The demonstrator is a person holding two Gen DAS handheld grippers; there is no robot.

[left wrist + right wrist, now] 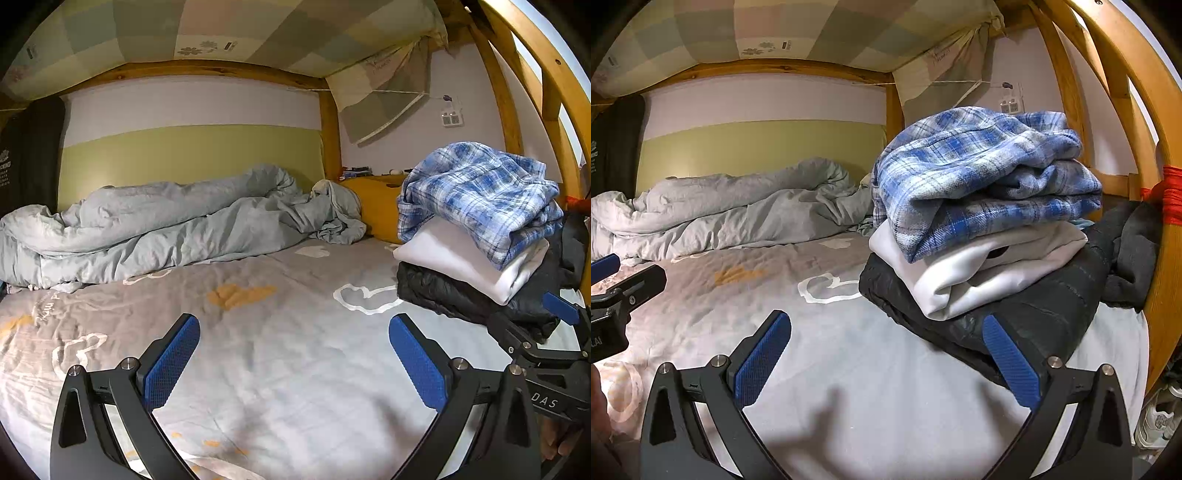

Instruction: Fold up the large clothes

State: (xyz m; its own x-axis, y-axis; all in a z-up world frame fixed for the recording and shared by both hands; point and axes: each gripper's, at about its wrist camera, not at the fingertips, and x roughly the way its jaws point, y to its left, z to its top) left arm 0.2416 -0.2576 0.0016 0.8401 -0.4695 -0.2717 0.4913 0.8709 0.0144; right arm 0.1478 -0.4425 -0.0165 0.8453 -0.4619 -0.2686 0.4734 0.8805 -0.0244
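Faintly, "DAS" on right claw (546, 400), spread empty

Both cameras sit low over the bed (280, 369), facing its far wall. The right view is nearer the clothes pile (979, 229); the left view sees that pile (476, 229) off to its right. Both share the duvet (166, 225).

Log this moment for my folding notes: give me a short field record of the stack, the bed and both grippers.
stack top: blue plaid garment, loosely folded
stack middle: white garment, folded
stack bottom: black padded jacket
stack place: right side of the printed grey sheet
bedding: grey duvet bunched along the far wall
left gripper: open, empty, over bare sheet
right gripper: open, empty, beside the jacket's edge
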